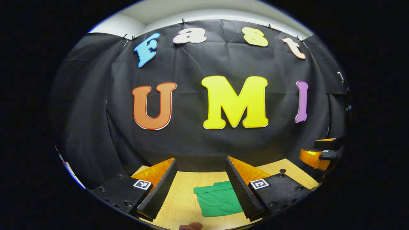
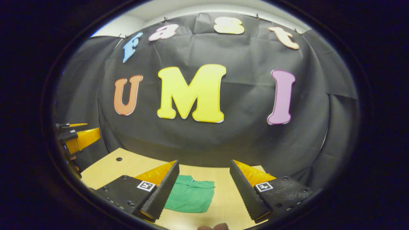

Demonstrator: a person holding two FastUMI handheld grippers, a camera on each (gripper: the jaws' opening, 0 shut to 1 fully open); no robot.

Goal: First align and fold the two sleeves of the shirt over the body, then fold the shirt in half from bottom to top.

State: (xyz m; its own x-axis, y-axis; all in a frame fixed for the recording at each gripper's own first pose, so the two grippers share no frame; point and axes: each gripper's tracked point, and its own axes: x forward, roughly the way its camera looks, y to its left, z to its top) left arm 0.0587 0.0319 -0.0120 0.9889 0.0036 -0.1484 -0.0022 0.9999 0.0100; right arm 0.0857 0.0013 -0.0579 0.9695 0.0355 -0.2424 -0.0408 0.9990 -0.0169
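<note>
A green shirt (image 1: pixel 219 199) lies folded into a small compact rectangle on the wooden table (image 1: pixel 182 195). My left gripper (image 1: pixel 201 191) hangs above the table, open, with the shirt showing between its fingers toward the right one. In the right gripper view the same green shirt (image 2: pixel 190 195) lies beside the left finger of my right gripper (image 2: pixel 203 191), which is open and holds nothing. The other gripper (image 1: pixel 321 153) shows at the right edge of the left gripper view, and at the left edge (image 2: pixel 75 135) of the right gripper view.
The black cloth wall (image 1: pixel 204 64) stands close behind the table's far edge. A small round hole (image 2: pixel 119 158) marks the tabletop at the back left. A fingertip (image 1: pixel 190 226) pokes in at the bottom edge.
</note>
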